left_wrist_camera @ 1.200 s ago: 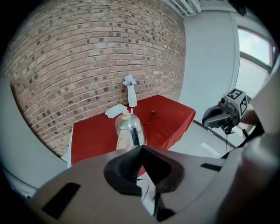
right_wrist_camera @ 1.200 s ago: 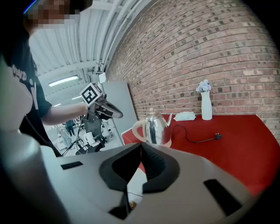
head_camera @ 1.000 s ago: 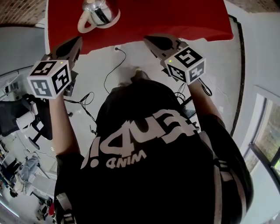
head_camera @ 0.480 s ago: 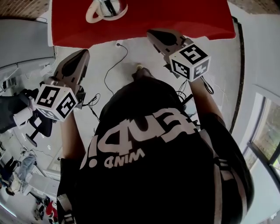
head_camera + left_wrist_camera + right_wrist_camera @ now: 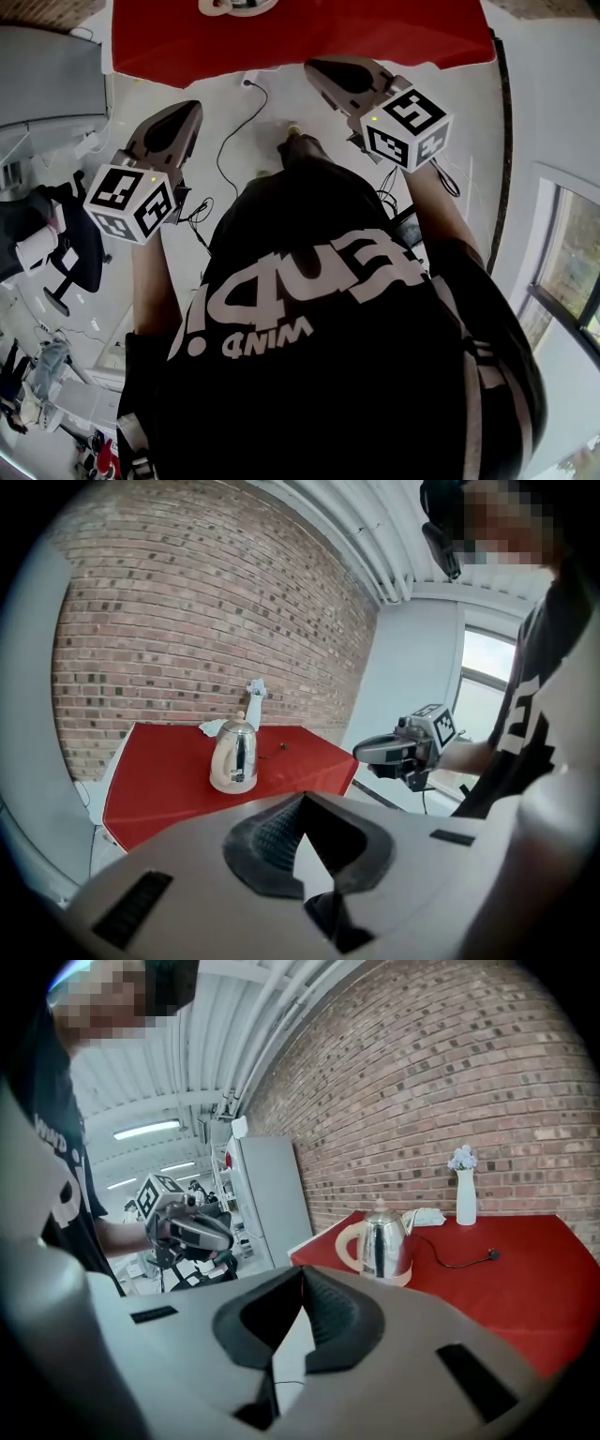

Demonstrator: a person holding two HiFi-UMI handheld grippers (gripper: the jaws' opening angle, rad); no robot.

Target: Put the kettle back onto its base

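A shiny steel kettle with a cream handle stands upright on a cream round base on the red table. It also shows in the right gripper view, kettle, and only its bottom rim shows at the head view's top edge, kettle. A black cord with its plug lies loose on the red top. My left gripper is shut and empty, held off the table's near edge. My right gripper is also shut with nothing in it. In the head view the left gripper hangs over the floor and the right gripper is at the table's edge.
A white vase with flowers and a white cloth stand behind the kettle by the brick wall. A grey cabinet stands left of the table. Cables trail over the white floor in front of the table.
Both grippers have drawn back from the red table, the left one clear of it and lower in the head view. The kettle has slid almost out of that view's top.
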